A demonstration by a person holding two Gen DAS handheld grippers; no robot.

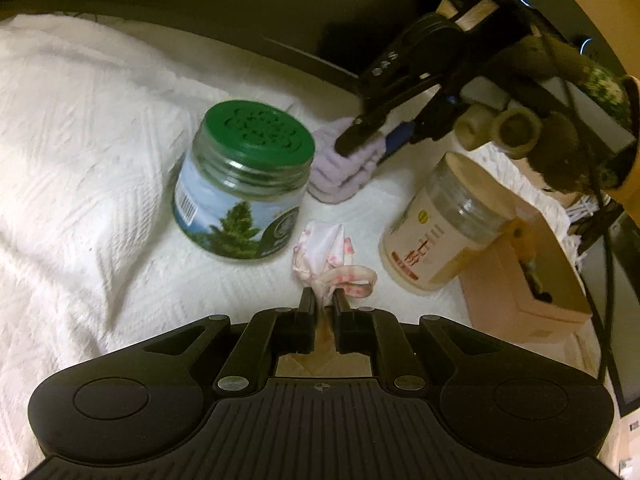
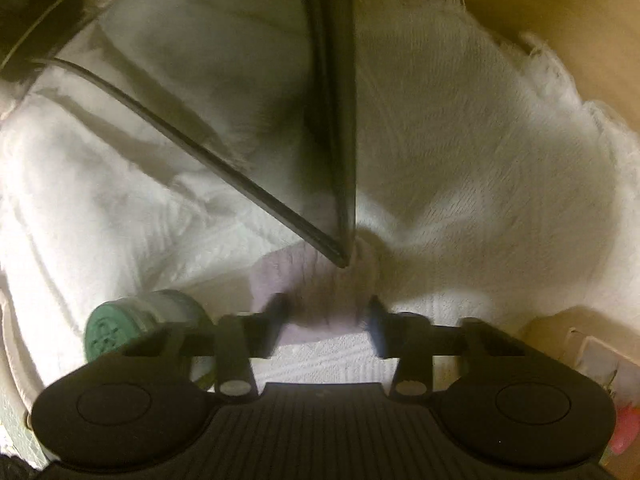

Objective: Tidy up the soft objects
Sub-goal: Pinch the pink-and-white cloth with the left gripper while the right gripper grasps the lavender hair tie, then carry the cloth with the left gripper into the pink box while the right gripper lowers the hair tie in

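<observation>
Pink-spotted white fabric, a small crumpled cloth pouch, is pinched at its strap by the closed left gripper on the white textured bedspread. Lift it gently, clear of the green-lidded jar and beige-lidded jar. Farther off, the right gripper straddles the folded lilac knit cloth, its fingers spread; it should close squarely over the fold.

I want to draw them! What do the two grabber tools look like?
Both are matte black plastic. The left gripper has a ribbed base with two round bumps, silver screws and slim black jaws. The right gripper is black too, with one blue fingertip, pale letters on its body, black cables and tan wooden parts behind.
</observation>
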